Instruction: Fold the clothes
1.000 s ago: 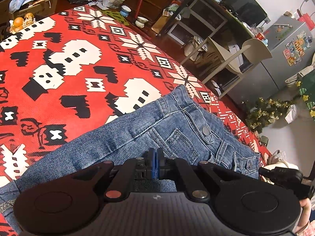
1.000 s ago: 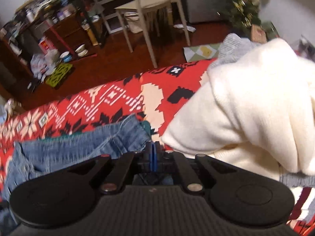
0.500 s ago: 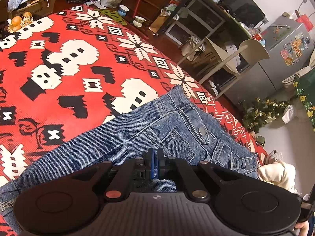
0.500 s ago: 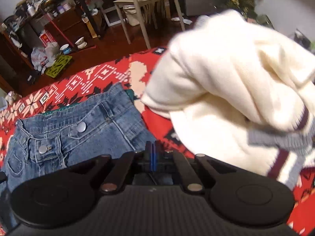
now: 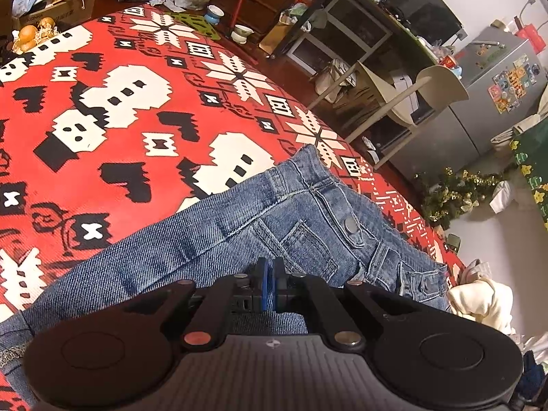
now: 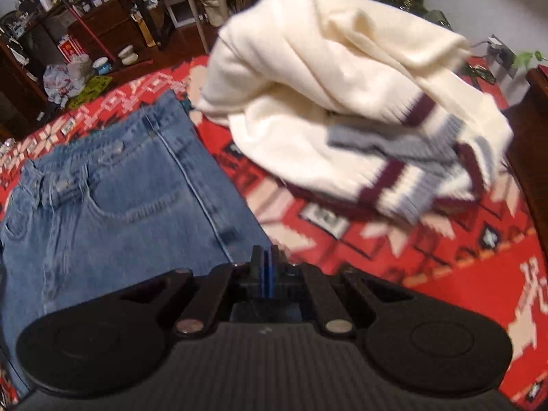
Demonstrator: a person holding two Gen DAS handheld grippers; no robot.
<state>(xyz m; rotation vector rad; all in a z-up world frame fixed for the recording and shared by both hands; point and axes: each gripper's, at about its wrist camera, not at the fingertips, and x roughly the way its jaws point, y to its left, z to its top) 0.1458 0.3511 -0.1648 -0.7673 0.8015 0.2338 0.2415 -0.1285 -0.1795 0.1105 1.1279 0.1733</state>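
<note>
Left wrist view: my left claw [image 5: 269, 282] is clenched, blue pads pressed together, with nothing I can see between them. It sits low over the faded blue denim jeans [image 5: 239, 239], which lie spread on the red blanket with white snowflake and black block pattern [image 5: 113, 130]. The waistband end with its metal snap button points toward the far edge.

In the right wrist view my right claw [image 6: 266, 275] is clenched too. No cloth shows between the pads, and its tips sit at the near side edge of the jeans [image 6: 113, 198]. Just past them a cream knit sweater with maroon and grey-blue striped trim [image 6: 328, 96] lies in a loose heap on the same blanket [image 6: 445, 250], close to the jeans' edge but apparently not on them.

Progress, my read: early. The jeans look flattened out but I see no fold in them yet, and the sweater is still a bundle. Both garments are left to do.

Hard to see: the right view is motion-blurred, so the sweater's hem, sleeves and trim run together. Both claw bodies block the cloth right under the tips, so contact with the denim is unclear. The jeans' legs are cut off at the frame edge in both views.
</note>
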